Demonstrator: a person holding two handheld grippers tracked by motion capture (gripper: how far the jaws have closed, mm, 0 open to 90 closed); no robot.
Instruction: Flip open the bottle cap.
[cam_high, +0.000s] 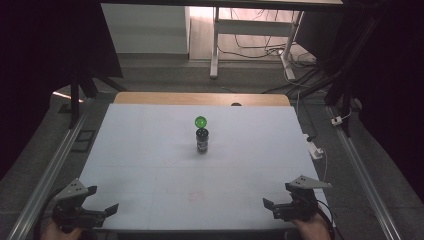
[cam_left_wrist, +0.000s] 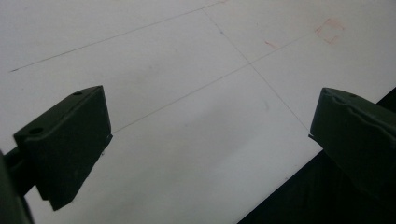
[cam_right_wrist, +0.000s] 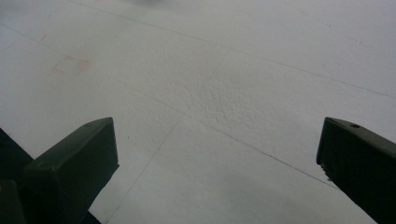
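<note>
Well apart, bottle (cam_high: 202, 141), left claw (cam_high: 102, 200), right claw (cam_high: 276, 198)

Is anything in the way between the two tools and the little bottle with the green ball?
Nothing visible. The dark bottle stands mid-table with the green ball just above or behind it. The left tool and right tool sit open at the near edge, with bare white table between them and the bottle.
</note>
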